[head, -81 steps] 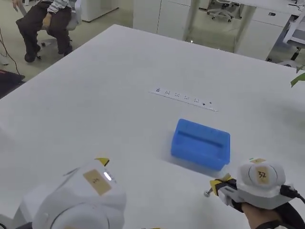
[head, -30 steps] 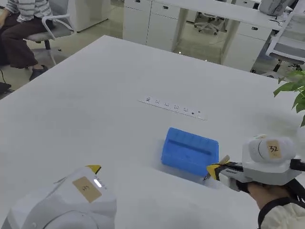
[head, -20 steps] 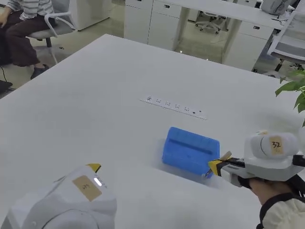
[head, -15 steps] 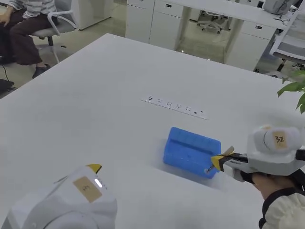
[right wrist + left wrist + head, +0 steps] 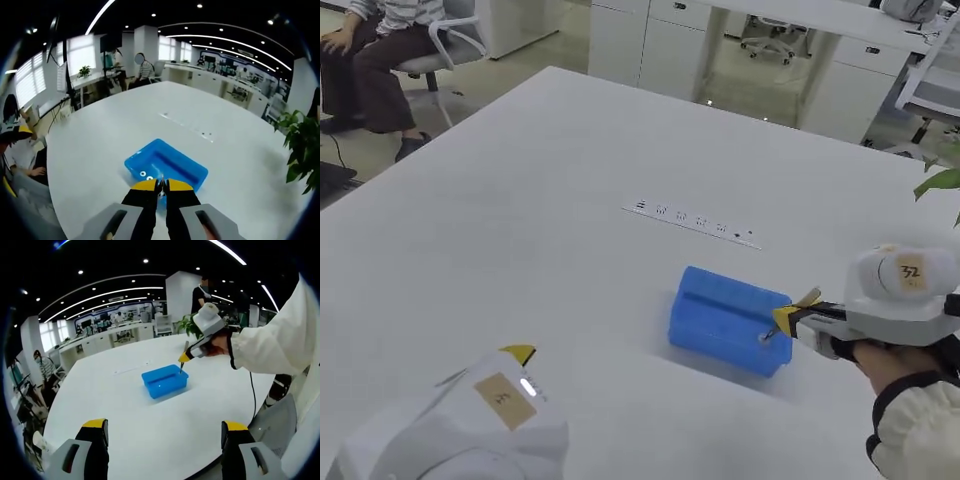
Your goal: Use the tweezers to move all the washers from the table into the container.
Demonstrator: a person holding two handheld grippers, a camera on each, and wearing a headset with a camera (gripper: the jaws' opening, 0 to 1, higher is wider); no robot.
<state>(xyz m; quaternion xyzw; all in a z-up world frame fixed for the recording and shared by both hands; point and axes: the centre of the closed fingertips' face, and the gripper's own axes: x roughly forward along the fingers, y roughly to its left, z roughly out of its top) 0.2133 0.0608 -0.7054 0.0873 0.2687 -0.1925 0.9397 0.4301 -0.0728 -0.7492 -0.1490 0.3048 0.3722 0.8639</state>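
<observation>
Jaws of the right gripper are pinched together on the tweezers, whose thin tips reach forward and down. Whether a washer sits between those tips is too small to tell. Directly under them lies the blue container: in the head view the tips hang over its near right corner, just inside the rim. Two small rings, likely washers, already lie on its floor, a little left of the tips. Judging from this, the drop needs no further reach, only a loosening of the tweezers. The left gripper hangs well apart over the near tabletop, jaws spread wide and holding nothing, so the right one is nearer.
</observation>
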